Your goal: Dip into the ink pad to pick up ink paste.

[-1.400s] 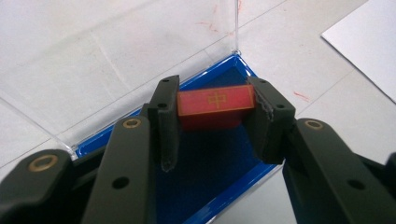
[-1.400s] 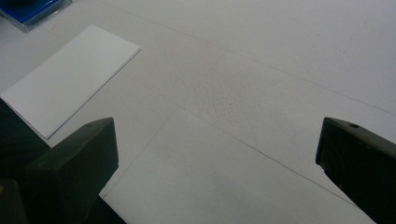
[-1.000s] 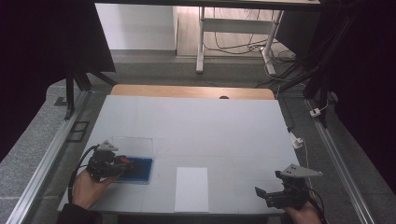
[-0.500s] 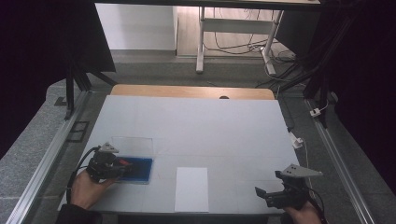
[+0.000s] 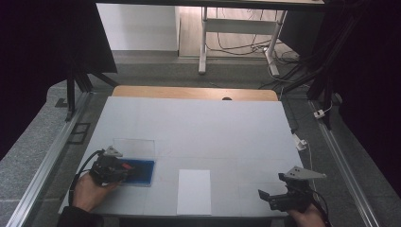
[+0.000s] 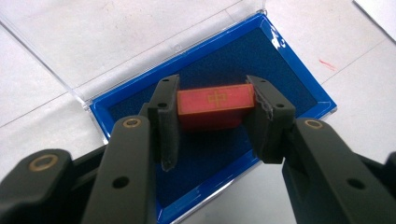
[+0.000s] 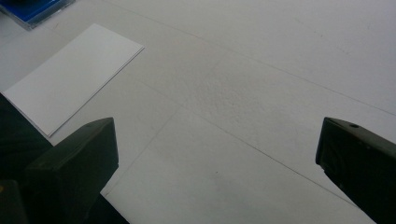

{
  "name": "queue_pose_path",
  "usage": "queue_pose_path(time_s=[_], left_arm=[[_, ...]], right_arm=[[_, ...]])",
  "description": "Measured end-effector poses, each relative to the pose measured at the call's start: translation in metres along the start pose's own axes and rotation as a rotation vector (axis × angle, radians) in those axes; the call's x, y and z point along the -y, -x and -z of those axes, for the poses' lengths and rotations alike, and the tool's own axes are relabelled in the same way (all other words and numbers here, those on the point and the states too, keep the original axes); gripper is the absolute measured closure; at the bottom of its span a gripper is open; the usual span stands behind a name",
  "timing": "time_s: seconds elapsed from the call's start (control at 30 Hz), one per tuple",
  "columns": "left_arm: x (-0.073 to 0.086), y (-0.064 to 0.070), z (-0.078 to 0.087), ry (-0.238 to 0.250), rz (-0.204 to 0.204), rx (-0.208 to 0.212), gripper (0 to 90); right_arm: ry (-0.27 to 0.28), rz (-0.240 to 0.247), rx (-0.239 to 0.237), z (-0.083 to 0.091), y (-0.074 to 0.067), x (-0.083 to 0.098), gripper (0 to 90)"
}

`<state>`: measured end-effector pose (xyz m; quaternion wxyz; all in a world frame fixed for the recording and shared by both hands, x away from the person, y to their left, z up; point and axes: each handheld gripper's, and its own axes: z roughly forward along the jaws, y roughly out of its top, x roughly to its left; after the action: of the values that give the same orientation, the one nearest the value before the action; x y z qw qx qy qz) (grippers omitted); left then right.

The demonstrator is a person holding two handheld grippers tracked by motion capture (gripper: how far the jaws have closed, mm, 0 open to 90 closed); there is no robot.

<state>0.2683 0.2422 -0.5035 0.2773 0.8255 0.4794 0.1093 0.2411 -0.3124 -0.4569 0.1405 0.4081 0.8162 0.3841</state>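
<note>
Over the blue case (image 6: 261, 60), which lies open on the table (image 5: 213, 123) with its clear lid (image 6: 107, 37) folded flat beyond it, a red block (image 6: 215, 106) is held clenched between the pads of the left gripper (image 6: 215, 119). The block's long axis is seen to run straight across from one jaw to the other, so it is gripped by its two short ends, and it is judged to sit just above or on the case's dark lining, near the case's middle. Whether it touches the lining cannot be told. Well to the right of the case, past the white card (image 5: 194, 191), the right gripper (image 5: 267, 197) is kept released, its jaws spread wide over bare table. The left hand (image 5: 87, 191) is by far the nearer to the case, so any lift or setting-down is judged to fall to it, straight up or down along the jaws.
</note>
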Motion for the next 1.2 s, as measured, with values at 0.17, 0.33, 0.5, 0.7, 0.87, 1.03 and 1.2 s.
queue_pose_path(time_s=[0.17, 0.33, 0.5, 0.7, 0.87, 1.03, 1.2], left_arm=[[0.0, 0.005, -0.001, -0.003, -0.033, -0.03, 58.3], [-0.001, 0.012, -0.001, -0.012, -0.076, -0.071, 58.3], [0.001, 0.007, -0.001, 0.003, -0.049, -0.043, 58.3], [0.004, -0.001, -0.001, 0.021, 0.013, 0.006, 58.4], [0.004, -0.001, -0.001, 0.021, 0.016, 0.007, 58.3], [0.0, 0.007, -0.001, -0.004, -0.025, -0.043, 58.3], [-0.001, 0.006, -0.001, -0.007, -0.015, -0.038, 58.1]], right_arm=[[-0.001, 0.0, 0.0, 0.0, 0.0, 0.0, 0.0], [-0.004, 0.002, 0.002, 0.0, 0.0, 0.0, 0.0], [-0.004, 0.002, 0.001, 0.0, 0.0, 0.0, 0.0], [0.003, -0.002, 0.001, 0.0, 0.0, 0.0, 0.0], [0.002, -0.003, 0.001, 0.0, 0.0, 0.0, 0.0], [0.001, -0.003, 0.001, 0.0, 0.0, 0.0, 0.0], [-0.001, -0.004, 0.002, 0.0, 0.0, 0.0, 0.0]])
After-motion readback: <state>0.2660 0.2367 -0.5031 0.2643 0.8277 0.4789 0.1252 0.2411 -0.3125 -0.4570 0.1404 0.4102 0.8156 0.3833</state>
